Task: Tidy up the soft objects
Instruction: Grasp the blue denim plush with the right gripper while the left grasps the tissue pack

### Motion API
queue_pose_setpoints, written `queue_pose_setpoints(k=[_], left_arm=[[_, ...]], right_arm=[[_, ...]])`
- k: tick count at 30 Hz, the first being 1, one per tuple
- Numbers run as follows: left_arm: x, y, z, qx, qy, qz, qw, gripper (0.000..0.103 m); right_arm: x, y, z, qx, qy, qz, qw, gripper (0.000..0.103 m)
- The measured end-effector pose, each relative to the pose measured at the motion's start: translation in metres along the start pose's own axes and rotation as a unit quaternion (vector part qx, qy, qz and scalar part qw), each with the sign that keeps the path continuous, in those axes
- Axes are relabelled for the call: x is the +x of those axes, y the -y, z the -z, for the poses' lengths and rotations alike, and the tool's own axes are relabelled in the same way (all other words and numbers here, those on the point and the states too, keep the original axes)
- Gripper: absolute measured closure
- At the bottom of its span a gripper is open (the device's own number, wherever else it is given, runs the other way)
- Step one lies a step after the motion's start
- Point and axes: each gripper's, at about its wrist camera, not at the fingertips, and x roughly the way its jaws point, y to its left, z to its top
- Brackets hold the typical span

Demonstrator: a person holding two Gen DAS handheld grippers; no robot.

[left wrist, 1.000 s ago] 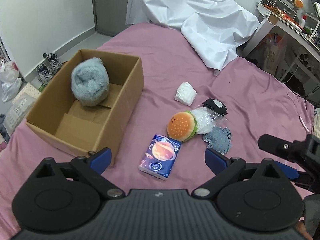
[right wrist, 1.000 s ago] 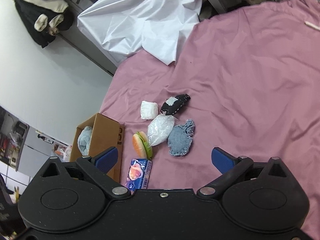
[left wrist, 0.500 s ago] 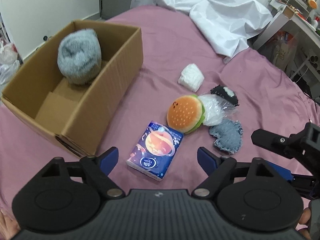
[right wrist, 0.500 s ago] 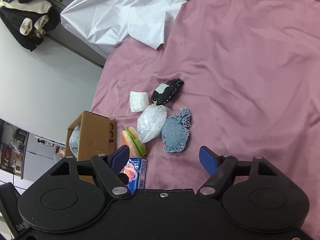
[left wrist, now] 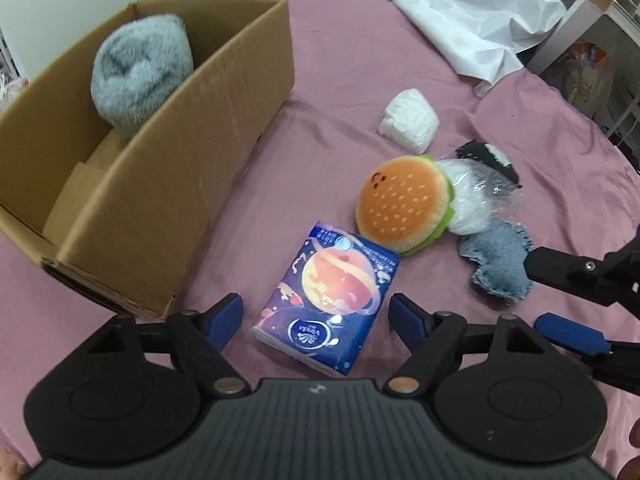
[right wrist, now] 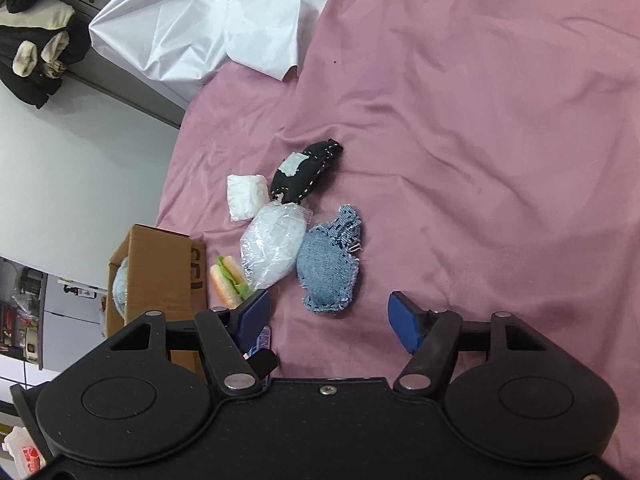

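Left gripper [left wrist: 316,314] wide open, empty, straddling the tissue pack [left wrist: 326,300] lower centre. Right gripper [right wrist: 328,316] open, empty, near denim pouch [right wrist: 328,270]. Risk: soft pack could squash or slip.

A pink-sheeted bed [right wrist: 480,128] carries a crumpled white sheet [right wrist: 208,20]; beyond it, a white wall [right wrist: 80,152] with dark clothes [right wrist: 36,52] hanging.

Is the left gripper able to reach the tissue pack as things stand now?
Probably yes. The left gripper is open and the tissue pack lies flat on the bed between its fingers, with nothing over it.
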Motion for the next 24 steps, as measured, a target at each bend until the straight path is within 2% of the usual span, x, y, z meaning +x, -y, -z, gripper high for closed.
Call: queue_pose_setpoints(k=[3,7,13,16,18,22,24], left_arm=[[0.004,-0.002,0.000,-0.006,0.003,-0.002,1.0000,0.025],[0.002,-0.003,-0.002,-0.027,-0.002,-0.002,0.9996,0.033],[-0.003,-0.004,-0.003,-0.042,-0.018,0.024,0.9987,0.036],[-0.003,0.000,-0.001,-0.037,-0.024,0.035,0.9984,0.038],[-0.001,0.004,0.001,-0.028,-0.024,0.029,0.9989,0.039],[0.000,0.005,0.001,-0.029,-0.023,0.018,0.9992,0.049],[-0.003,0.003,-0.001,-0.035,-0.024,0.018,0.9989,0.050]], right_arm=[[0.004,0.000,-0.001,0.002,0.002,-0.003,1.000,0.038],[0.009,0.001,-0.003,0.003,0.007,-0.009,1.000,0.039],[0.014,0.003,-0.005,0.015,0.014,-0.018,1.000,0.040],[0.019,0.004,-0.006,0.018,0.016,-0.020,1.000,0.041],[0.020,0.003,-0.005,0.014,0.019,-0.020,1.000,0.044],[0.022,0.005,-0.005,0.015,0.018,-0.008,1.000,0.077],[0.021,0.007,-0.005,0.020,0.016,-0.009,1.000,0.079]])
